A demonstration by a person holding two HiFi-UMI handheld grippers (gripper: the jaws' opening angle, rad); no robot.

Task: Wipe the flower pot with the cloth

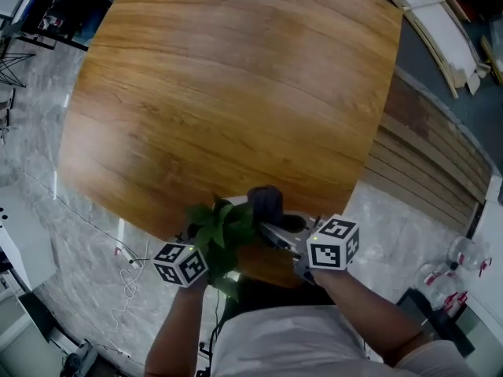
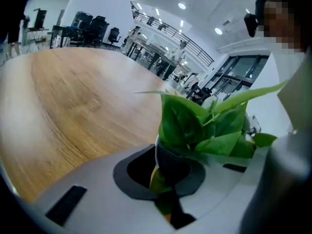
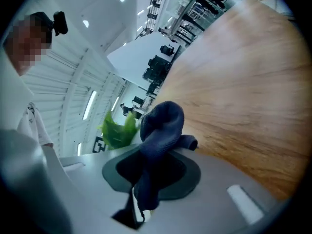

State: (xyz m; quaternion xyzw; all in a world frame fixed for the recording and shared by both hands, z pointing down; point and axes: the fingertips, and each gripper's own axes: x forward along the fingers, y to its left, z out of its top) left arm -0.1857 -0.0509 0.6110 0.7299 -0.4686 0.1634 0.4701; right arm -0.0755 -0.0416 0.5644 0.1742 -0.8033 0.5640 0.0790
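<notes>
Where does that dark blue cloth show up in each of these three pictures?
Head view: cloth low centre, by the table's near edge, right of the potted plant.
Left gripper view: not in it.
Right gripper view: cloth at centre, clamped in the right tool.
Shared landmark: the green potted plant.

Left gripper (image 2: 168,189): jaws closed on the flower pot's rim.
Flower pot (image 2: 171,164): dark with a pale rim, seated in the gap between the jaws.
Plant (image 2: 204,126): broad green leaves above the pot; one leaf hangs between the jaws.
Table (image 2: 68,106): wood grain, stretching left.
Person (image 2: 292,77): white top, right edge.
Background: office chairs (image 2: 95,24), ceiling lights (image 2: 182,6).
</notes>
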